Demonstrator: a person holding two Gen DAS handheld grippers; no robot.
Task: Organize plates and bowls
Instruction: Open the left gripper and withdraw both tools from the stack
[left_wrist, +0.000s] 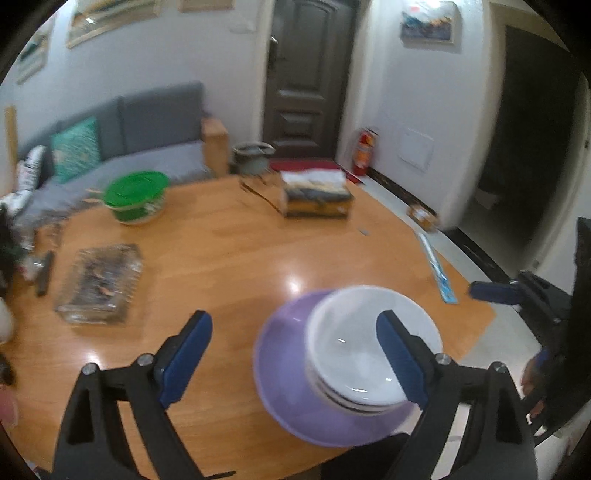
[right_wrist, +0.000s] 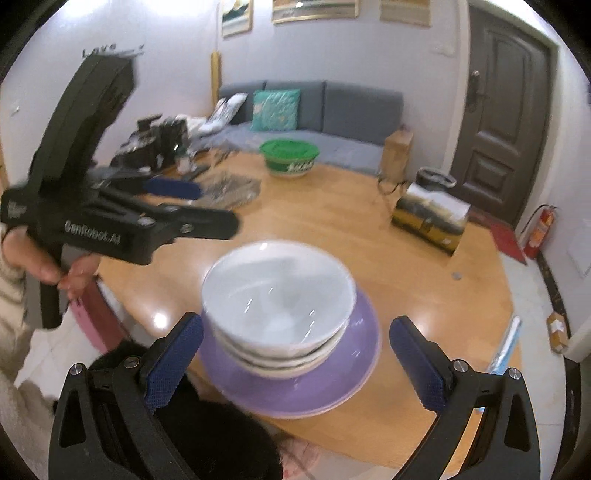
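Observation:
Three white bowls (left_wrist: 369, 350) sit nested on a purple plate (left_wrist: 291, 402) near the front right corner of the wooden table (left_wrist: 229, 251). My left gripper (left_wrist: 293, 360) hangs above the plate, open, with nothing held; its right finger overlaps the bowls in the picture. A blue finger (left_wrist: 493, 291) of the right gripper shows at the right edge. In the right wrist view the bowls (right_wrist: 277, 295) and plate (right_wrist: 317, 391) lie between the wide-open fingers of my right gripper (right_wrist: 295, 363), untouched. The left gripper (right_wrist: 195, 206) shows at the upper left, held by a hand (right_wrist: 48, 266).
A green-lidded bowl (left_wrist: 135, 195), a patterned box (left_wrist: 316, 199) and a clear plastic pack (left_wrist: 99, 284) lie farther back on the table. The table's right edge drops to a tiled floor (left_wrist: 406, 206). A grey sofa (left_wrist: 159, 125) and a bin (left_wrist: 253, 157) stand behind.

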